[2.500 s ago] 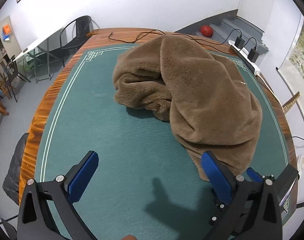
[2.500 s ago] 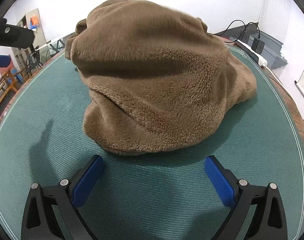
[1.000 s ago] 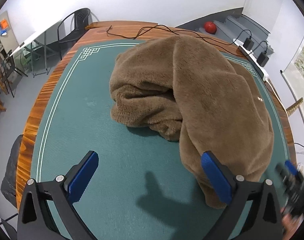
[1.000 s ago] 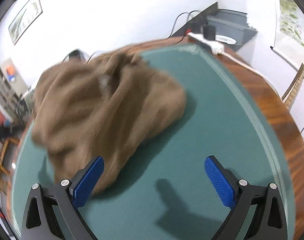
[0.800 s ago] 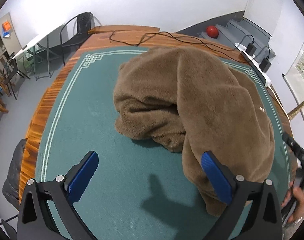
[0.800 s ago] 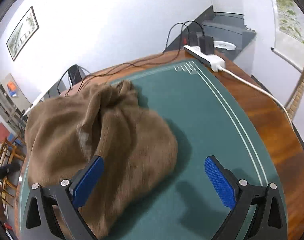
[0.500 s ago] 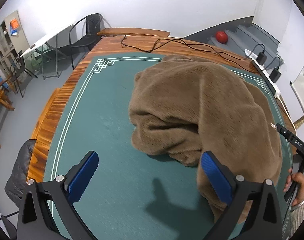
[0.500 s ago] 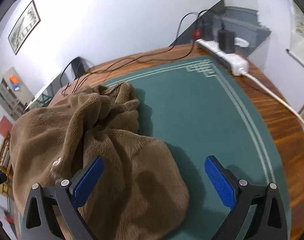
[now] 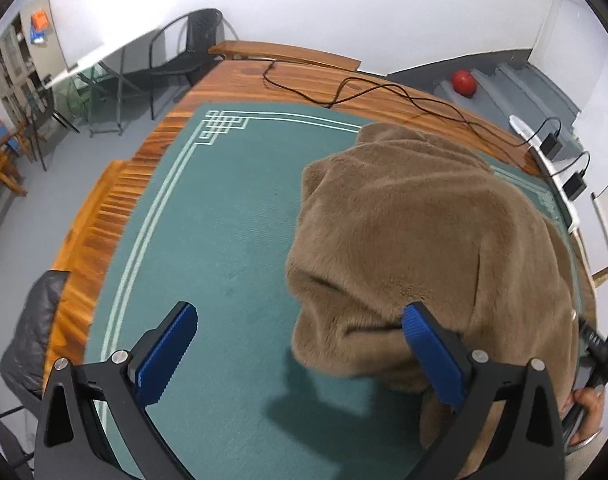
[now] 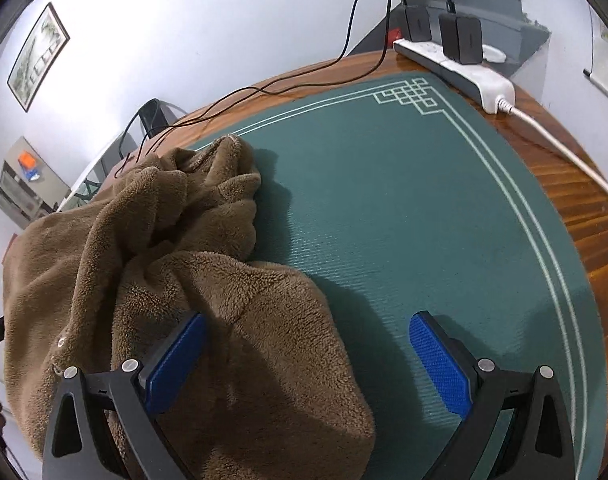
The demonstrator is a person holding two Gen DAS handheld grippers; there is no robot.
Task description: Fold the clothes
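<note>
A brown fleece garment (image 9: 424, 240) lies heaped on the green mat (image 9: 224, 240), right of centre in the left wrist view. My left gripper (image 9: 300, 344) is open over the mat, its right blue finger (image 9: 428, 344) against the heap's near edge, nothing held. In the right wrist view the same garment (image 10: 164, 280) fills the left half. My right gripper (image 10: 308, 352) is open; its left finger (image 10: 176, 356) hovers over the fleece and its right finger (image 10: 440, 364) over bare mat. A small white snap (image 10: 60, 344) shows on the fleece.
The mat covers a wooden table (image 9: 104, 216). A white power strip (image 10: 460, 68) with black adapters and black cables (image 10: 264, 88) lies along the far edge. A hand (image 9: 588, 404) holding the other gripper shows at the right edge. Chairs (image 9: 184, 56) stand beyond the table.
My right gripper swung from facing the front of the heap round to its right side, now over the fleece edge. My left gripper shifted left and closer. The garment stays heaped.
</note>
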